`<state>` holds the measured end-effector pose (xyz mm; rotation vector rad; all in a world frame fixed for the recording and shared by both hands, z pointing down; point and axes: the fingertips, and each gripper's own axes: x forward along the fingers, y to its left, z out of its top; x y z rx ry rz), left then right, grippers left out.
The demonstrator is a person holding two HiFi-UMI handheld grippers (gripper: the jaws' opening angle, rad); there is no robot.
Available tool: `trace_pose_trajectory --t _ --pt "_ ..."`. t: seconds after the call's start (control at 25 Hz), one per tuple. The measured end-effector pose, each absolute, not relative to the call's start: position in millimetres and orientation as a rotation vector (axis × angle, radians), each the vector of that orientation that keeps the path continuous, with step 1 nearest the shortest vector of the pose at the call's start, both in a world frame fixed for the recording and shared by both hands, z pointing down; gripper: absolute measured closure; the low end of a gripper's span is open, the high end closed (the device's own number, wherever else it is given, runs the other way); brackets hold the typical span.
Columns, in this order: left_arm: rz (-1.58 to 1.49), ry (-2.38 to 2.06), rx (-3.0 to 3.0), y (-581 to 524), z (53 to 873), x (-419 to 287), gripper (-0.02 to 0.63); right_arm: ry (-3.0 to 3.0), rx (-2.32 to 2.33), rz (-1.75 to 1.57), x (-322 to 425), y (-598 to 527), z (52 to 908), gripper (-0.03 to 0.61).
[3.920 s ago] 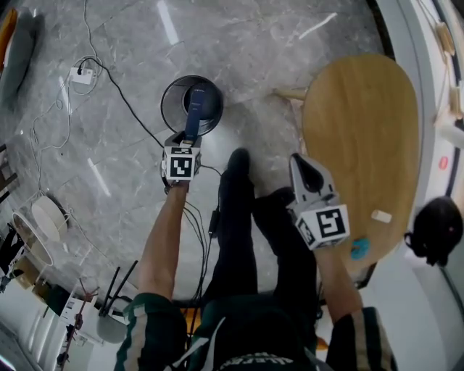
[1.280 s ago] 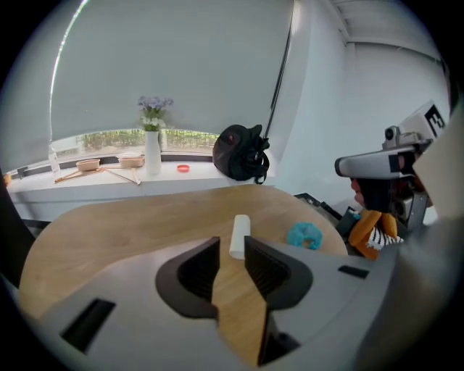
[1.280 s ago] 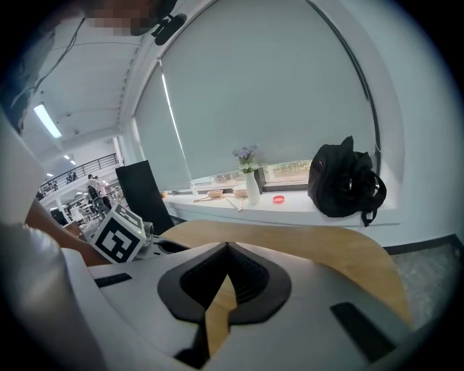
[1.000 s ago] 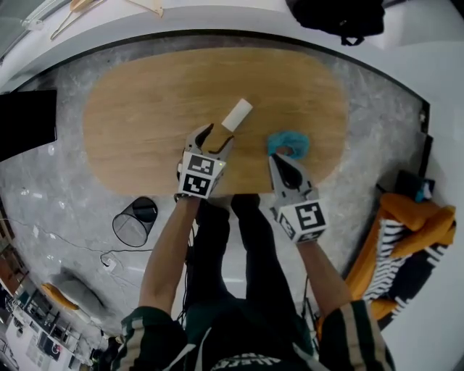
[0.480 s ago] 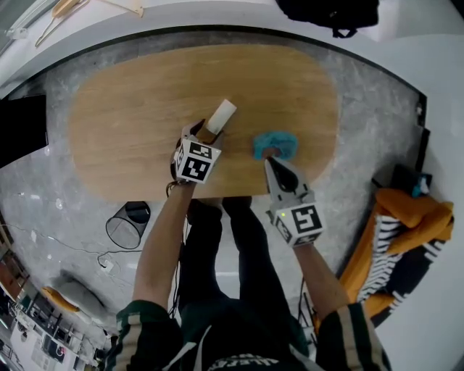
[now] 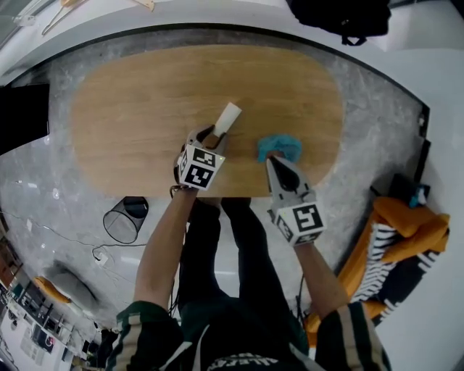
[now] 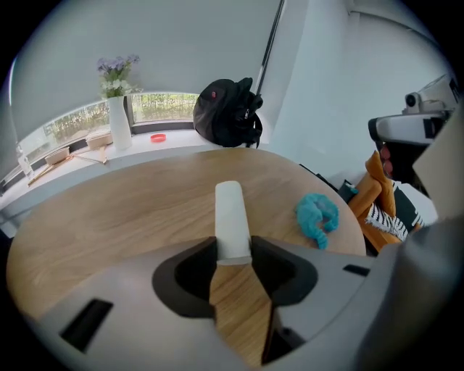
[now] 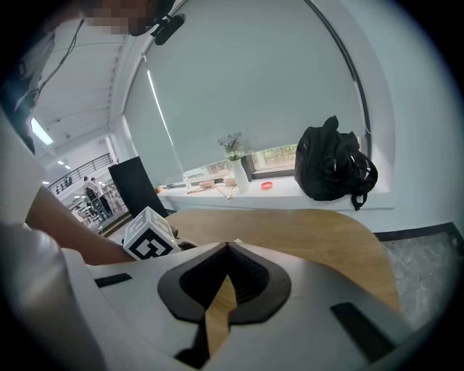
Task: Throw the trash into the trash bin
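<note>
A white roll (image 6: 228,118) lies on the oval wooden table (image 6: 138,109). My left gripper (image 6: 210,136) is down at the roll's near end. In the left gripper view the roll (image 7: 232,217) sits between the closing jaws, and both pads touch its sides. A teal crumpled scrap (image 6: 280,147) lies to the right of the roll, also seen as the teal scrap (image 7: 317,217). My right gripper (image 6: 273,161) points at the scrap from the near side. Its jaws (image 8: 227,246) are shut with nothing between them. The black mesh trash bin (image 6: 125,219) stands on the floor at the left.
A black backpack (image 6: 341,18) rests on the white sill behind the table, next to a vase of flowers (image 7: 116,109). An orange and striped cloth (image 6: 399,239) lies at the right. A dark panel (image 6: 22,116) stands beyond the table's left end. My legs are under the table's near edge.
The left gripper has come down onto the near end of the white roll and its jaws have narrowed around it. The right gripper has stayed beside the teal scrap.
</note>
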<state>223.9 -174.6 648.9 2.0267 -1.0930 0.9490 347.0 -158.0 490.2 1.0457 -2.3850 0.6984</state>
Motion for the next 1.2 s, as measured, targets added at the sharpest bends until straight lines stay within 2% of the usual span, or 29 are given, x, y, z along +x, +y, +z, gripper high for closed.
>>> trace_pose_trajectory --t 0.36,0.64,1.2 --pt "0.776 -1.24 1.977 -177.7 607.6 181.2 0.465 -2.461 0.88 0.603 304.3 -174.7 481.2 0.58" --pt "0.661 -1.376 1.926 -148.5 572.7 119.6 0.463 -2.494 0.736 0.535 249.3 -160.2 469.7 0.58" --pt "0.523 -1.641 1.705 7.1 543.2 -46.4 0.463 -2.568 0.464 0.445 90.7 -49.5 452.3 0.58"
